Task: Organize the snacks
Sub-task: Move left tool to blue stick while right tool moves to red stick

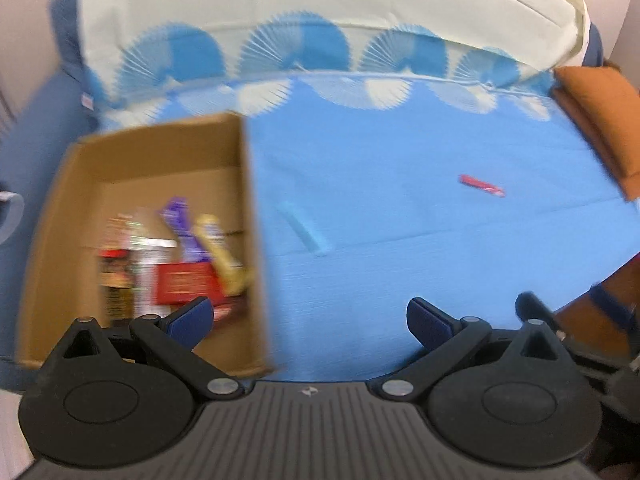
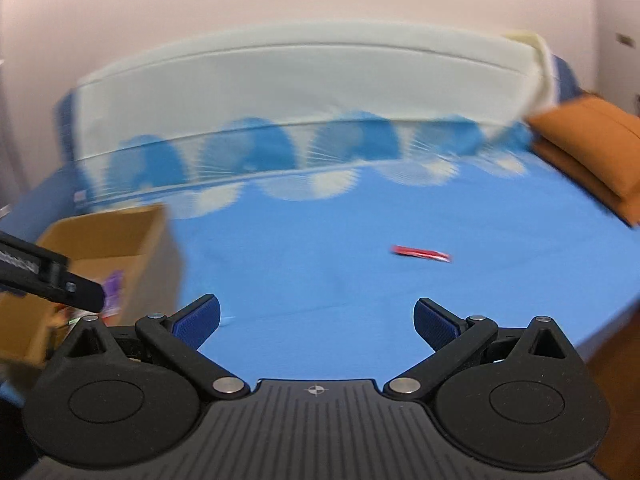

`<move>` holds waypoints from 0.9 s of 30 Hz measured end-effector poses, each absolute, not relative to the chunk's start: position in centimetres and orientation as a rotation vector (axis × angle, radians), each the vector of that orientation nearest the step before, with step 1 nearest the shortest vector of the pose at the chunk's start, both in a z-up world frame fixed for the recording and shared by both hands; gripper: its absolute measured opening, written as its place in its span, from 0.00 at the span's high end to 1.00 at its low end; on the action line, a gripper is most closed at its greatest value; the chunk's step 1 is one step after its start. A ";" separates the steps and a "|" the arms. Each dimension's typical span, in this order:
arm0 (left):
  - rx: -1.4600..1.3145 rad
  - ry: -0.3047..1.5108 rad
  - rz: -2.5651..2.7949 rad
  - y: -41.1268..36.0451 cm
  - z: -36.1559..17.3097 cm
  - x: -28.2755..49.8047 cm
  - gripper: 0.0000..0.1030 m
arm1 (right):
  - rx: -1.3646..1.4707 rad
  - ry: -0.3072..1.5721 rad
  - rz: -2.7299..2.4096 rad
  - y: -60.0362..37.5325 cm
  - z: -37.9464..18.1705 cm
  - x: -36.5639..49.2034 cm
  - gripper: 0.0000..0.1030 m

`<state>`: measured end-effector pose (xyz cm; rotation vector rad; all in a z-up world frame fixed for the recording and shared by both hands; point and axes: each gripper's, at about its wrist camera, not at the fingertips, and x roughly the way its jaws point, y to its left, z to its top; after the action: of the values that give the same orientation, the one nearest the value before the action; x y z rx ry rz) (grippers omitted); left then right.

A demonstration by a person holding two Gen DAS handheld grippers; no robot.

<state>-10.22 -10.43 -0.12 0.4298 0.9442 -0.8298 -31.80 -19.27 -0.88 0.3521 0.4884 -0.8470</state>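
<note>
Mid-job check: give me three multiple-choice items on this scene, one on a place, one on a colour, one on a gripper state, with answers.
1. Where does the loose snack lie?
A. in the box
B. on the blue sheet, right of the box
C. on the orange pillow

2. What colour is that snack's wrapper?
A. red
B. green
C. white

3. How do both grippers stand?
A. both shut on snacks
B. left shut, right open
C. both open and empty

Answers:
1. B, it lies alone on the sheet, apart from the box and the pillow.
2. A, it shows red in both views.
3. C, the left gripper and right gripper have their fingers wide apart with nothing between.
</note>
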 end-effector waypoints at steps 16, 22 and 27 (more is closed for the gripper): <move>0.530 1.277 -0.601 -31.1 -16.4 0.0 0.00 | 0.298 0.802 -0.898 -45.2 -12.5 -26.0 0.00; 0.565 1.276 -0.542 -32.7 -20.6 3.5 0.00 | 0.260 0.881 -0.899 -52.9 -18.4 -23.3 0.00; 0.497 1.254 -0.601 -31.9 -21.4 6.1 0.00 | 0.391 0.723 -0.850 -56.3 -20.5 -23.6 0.00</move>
<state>6.08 -31.89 -21.40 0.4967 1.2544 -0.6007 -23.62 -56.34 -20.54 0.3906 0.7235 -0.8502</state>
